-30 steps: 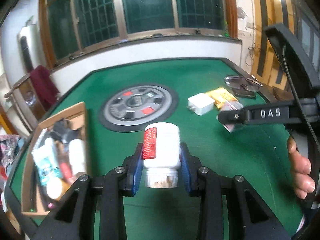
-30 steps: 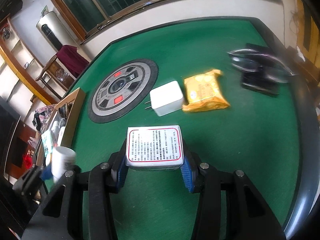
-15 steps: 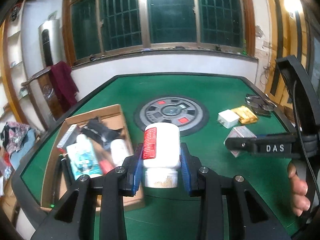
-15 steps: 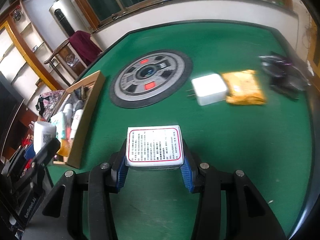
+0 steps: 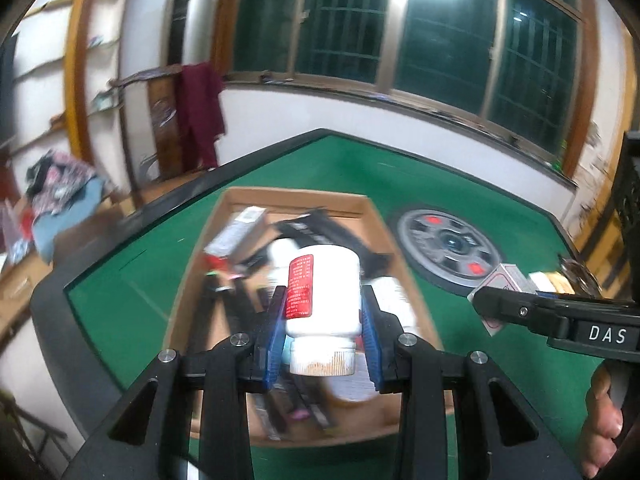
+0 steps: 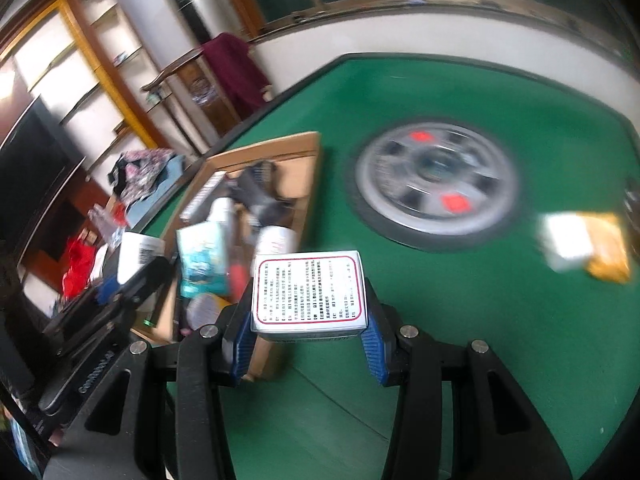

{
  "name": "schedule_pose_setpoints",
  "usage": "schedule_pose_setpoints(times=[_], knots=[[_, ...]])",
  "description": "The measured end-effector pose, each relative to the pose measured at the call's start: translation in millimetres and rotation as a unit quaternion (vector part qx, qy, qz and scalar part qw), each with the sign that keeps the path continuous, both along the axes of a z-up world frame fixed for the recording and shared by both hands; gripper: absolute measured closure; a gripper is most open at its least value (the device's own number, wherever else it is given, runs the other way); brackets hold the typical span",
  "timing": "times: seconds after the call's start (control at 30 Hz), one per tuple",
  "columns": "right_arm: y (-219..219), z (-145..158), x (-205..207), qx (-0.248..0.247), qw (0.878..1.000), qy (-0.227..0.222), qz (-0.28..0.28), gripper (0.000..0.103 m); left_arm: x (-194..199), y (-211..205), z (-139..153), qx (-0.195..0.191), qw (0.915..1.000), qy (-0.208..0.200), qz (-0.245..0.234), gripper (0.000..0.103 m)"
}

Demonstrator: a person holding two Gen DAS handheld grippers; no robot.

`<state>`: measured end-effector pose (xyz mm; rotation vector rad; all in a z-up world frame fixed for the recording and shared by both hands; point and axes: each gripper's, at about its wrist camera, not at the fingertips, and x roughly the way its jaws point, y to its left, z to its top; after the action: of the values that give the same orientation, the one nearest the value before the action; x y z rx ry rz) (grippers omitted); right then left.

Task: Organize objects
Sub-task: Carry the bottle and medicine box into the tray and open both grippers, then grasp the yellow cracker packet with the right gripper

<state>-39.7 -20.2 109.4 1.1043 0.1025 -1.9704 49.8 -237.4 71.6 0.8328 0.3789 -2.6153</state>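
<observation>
Green felt table [image 5: 360, 184] with a dark raised rim; the rim bends at an angle on the far side, and bare felt lies open on both long sides of the box. One round grey disc [image 6: 436, 184] with two red patches sits in the felt, apart from the box's right wall.

One cardboard box [image 5: 298, 196], open-topped, near the table's left edge. Its contents are crowded and blurred: at least two white bottles, one teal packet [image 6: 204, 260], dark strap-like items; exact count cannot be told.

Left gripper [image 5: 322, 320]: blue pads pressed on both sides of one white bottle [image 5: 324, 292], held over the box interior, cap toward the camera. Red label with small print, unreadable.

Right gripper [image 6: 308, 312]: pads clamped on one white carton [image 6: 310, 292], hovering over the felt just beside the box's right wall. Red-bordered panel of dense print, too small to read. This gripper's arm reads "DAS" in the left view.

Far right on the felt: one white block [image 6: 564, 240] touching one yellow packet [image 6: 608, 256], both blurred.

One hand [image 5: 604, 428] shows at the left view's right edge.
</observation>
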Motion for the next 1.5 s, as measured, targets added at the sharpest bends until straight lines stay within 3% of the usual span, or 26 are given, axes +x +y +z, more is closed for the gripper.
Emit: schedule_pose_setpoints(times=[0.37,0.67,0.83,0.93,1.1,1.5], knots=[[-97,-23,-21,0.053,0.998,0.0,0.013,0.059,-7,-39,-34,0.043,0.9984,-0.029,0.024,0.073],[-154,-30,-41,0.084,0.996,0.01,0.004,0.059,-11,-39,-41,0.047,0.998,-0.039,0.017,0.073],[-170,-33,-48,0.076,0.997,0.002,0.005,0.059,-13,-35,-43,0.041,0.9979,-0.047,0.018,0.072],[-166,-33,-50,0.063,0.998,-0.008,0.006,0.057,-13,-30,-42,0.031,0.998,-0.052,0.018,0.07],[-146,-25,-50,0.041,0.999,-0.001,0.009,0.057,-9,-27,-35,0.045,0.9982,-0.037,0.016,0.06],[-59,-6,-51,-0.034,0.998,-0.044,0.01,0.057,-7,13,-12,0.023,0.9995,-0.022,-0.004,0.06]])
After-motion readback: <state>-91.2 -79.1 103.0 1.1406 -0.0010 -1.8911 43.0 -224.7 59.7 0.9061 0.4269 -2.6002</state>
